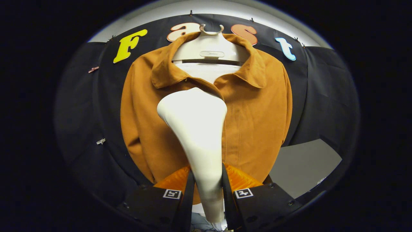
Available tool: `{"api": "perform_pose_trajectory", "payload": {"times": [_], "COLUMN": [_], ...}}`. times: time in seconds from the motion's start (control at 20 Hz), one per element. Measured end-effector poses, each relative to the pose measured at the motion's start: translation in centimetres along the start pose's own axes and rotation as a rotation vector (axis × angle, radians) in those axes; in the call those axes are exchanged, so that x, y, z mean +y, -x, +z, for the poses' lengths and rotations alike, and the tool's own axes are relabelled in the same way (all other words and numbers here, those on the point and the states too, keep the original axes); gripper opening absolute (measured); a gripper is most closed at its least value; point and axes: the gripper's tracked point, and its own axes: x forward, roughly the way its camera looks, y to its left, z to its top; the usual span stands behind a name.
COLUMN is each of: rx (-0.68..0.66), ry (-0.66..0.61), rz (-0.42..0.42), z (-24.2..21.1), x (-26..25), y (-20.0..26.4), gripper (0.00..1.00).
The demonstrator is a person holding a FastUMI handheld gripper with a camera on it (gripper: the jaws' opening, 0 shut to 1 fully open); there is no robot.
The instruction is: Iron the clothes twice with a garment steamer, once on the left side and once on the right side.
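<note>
Up close, the gripper (208, 188) had its two fingers closed in on the narrow handle of the white garment steamer (196, 129), one finger pressing on each side, so the tool was clamped fast between them. From that grip the steamer rose ahead of the fingers and widened into a broad, rounded head, which sat in front of the chest of the brown jacket (254, 112), a little to the left of its front placket and just below the collar. Whether the head actually touched the cloth I could not tell.

The jacket hung facing the gripper on a pale plastic hanger (210, 45) with a hook at the top, its collar spread open and a white panel of the hanger stand showing in the neck opening. Both sleeves hung down at the sides. Behind it stretched the booth's black cloth wall (325, 96), pinned with small clips, and low to the right, beyond the jacket's hem, lay a grey flat surface (305, 167).
</note>
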Motion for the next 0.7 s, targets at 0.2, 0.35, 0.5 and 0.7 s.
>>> {"api": "perform_pose_trajectory", "payload": {"times": [0.2,0.35,0.5,0.7], "rx": [-0.004,0.010,0.039,0.086], "ry": [0.019,0.030,0.042,0.061], "rz": [-0.002,-0.035,-0.073,-0.090], "z": [0.0,-0.4,-1.5,-3.0], "x": [1.6,1.9,2.1,3.1], "y": [-0.5,-1.3,-2.4,-3.9], "gripper": [0.45,0.45,0.45,0.45]}}
